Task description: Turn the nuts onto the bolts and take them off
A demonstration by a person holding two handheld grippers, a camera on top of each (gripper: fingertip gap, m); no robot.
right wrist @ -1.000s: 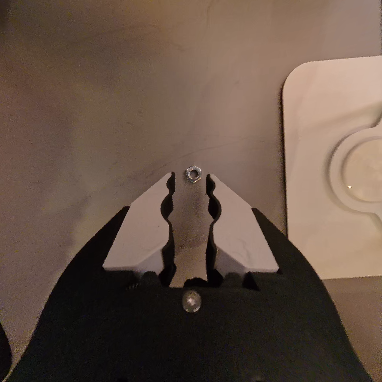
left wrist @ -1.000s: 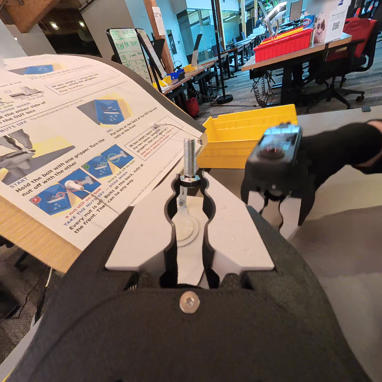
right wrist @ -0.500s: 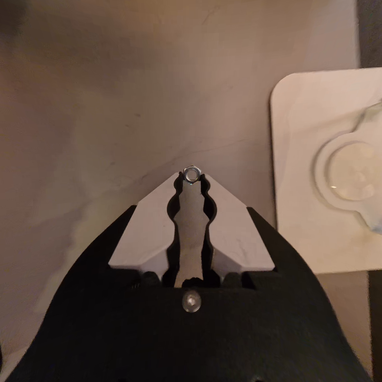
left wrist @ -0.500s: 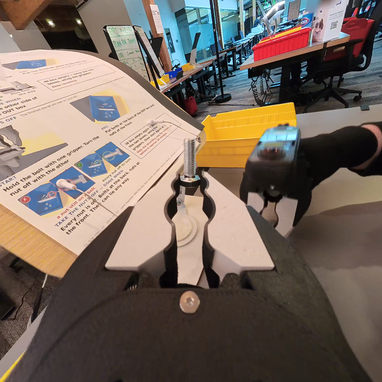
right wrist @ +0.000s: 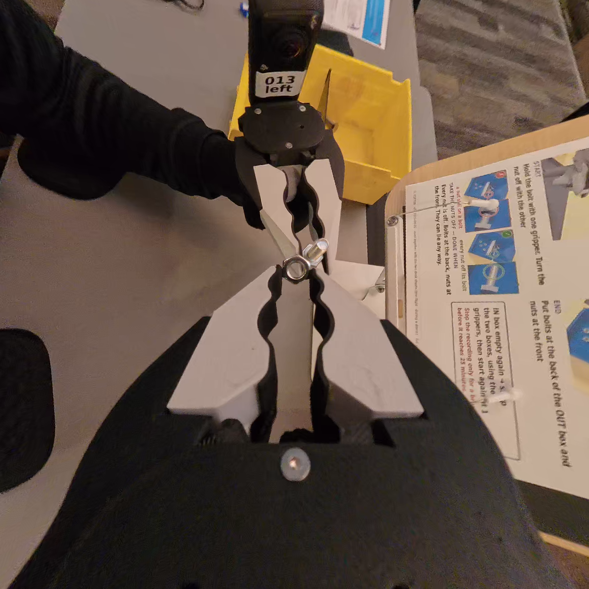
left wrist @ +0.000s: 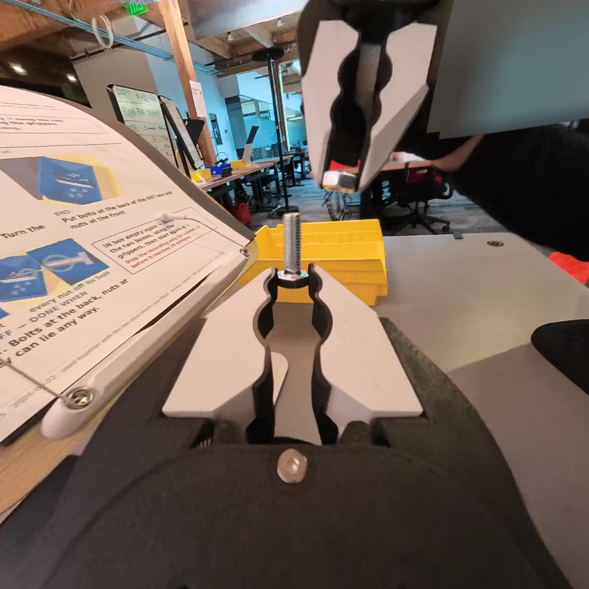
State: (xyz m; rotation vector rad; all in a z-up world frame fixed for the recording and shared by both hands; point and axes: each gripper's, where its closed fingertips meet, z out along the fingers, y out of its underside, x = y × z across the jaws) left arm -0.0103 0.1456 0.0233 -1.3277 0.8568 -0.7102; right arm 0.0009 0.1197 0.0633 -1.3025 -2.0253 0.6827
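Observation:
My left gripper (left wrist: 291,279) is shut on the head of a silver bolt (left wrist: 291,245), whose threaded shank stands upright. In the left wrist view my right gripper (left wrist: 339,185) hangs above and a little right of the bolt tip, shut on a silver hex nut (left wrist: 338,182). In the right wrist view my right gripper (right wrist: 295,274) holds the nut (right wrist: 294,271) at its fingertips, just short of the bolt (right wrist: 315,251) held by the left gripper (right wrist: 310,258). The nut and the bolt tip are apart.
A yellow bin (left wrist: 344,255) sits on the grey table behind the bolt; it also shows in the right wrist view (right wrist: 373,127). A tilted instruction board (left wrist: 95,255) stands at the left. A black pad (right wrist: 22,401) lies on the table. A person's black sleeve (right wrist: 95,134) holds the left gripper.
My right gripper closed on the nut lying on the table, lifted it and carried it up over the bolt. My left gripper kept hold of the bolt and tilted it slightly.

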